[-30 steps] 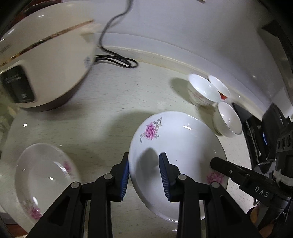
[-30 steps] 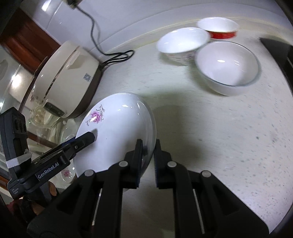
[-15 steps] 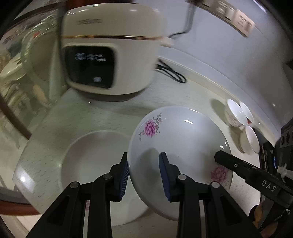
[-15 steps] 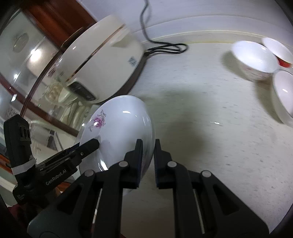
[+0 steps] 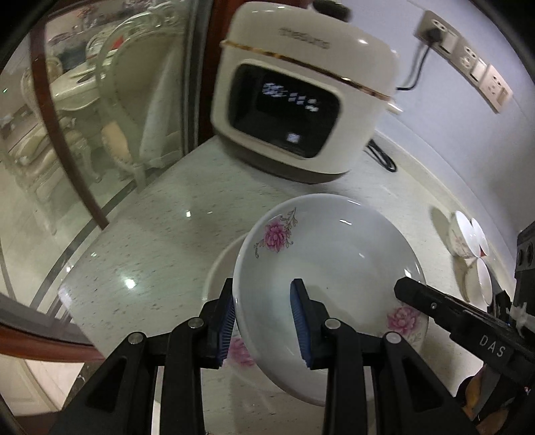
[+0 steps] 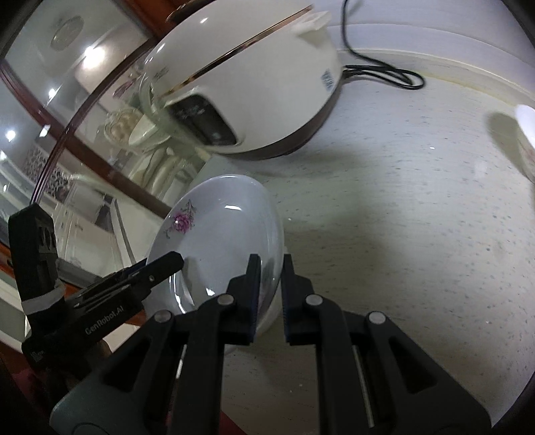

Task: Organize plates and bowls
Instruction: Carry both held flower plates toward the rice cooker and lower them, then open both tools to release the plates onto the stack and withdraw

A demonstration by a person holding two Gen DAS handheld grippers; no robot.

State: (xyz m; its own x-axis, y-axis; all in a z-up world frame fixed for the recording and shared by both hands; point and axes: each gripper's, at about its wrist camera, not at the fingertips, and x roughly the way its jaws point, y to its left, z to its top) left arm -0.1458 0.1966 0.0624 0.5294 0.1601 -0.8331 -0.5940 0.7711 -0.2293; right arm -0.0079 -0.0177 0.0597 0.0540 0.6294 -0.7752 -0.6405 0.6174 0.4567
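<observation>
- While the floral plate (image 5: 329,264) hangs tilted in the air in the left wrist view, the left gripper (image 5: 264,318) is clamped on its near rim, one blue pad outside and one inside the dish.
- Directly beneath it a second plate (image 5: 222,267) lies flat on the countertop (image 5: 160,241); only its left arc and a pink flower at its near edge show past the held one. I judge the stacking step close to done: the carried plate is over its mate but not yet set down.
- At the right edge of this view the bowls (image 5: 468,241) sit clustered and apart from the plates, so that part of the tidying looks untouched.
- The right gripper (image 5: 406,287) enters from the right and meets the plate's far rim near the second flower.
- A cream rice cooker (image 5: 301,100) stands just behind the plates, its cord running up to a wall socket (image 5: 434,28); it crowds the back but does not block the drop.

- Seen from the right wrist view, the right gripper (image 6: 271,277) is pinched tight on the floral plate (image 6: 224,234), whose edge sits between the two fingers.
- The left gripper (image 6: 167,264) grips the opposite side.
- The lower plate (image 6: 271,314) peeks out below the held rim.
- One bowl (image 6: 526,140) shows at the right margin, well apart.
- The counter's edge lies close to the left of the plates, a risk if the plate slides.
</observation>
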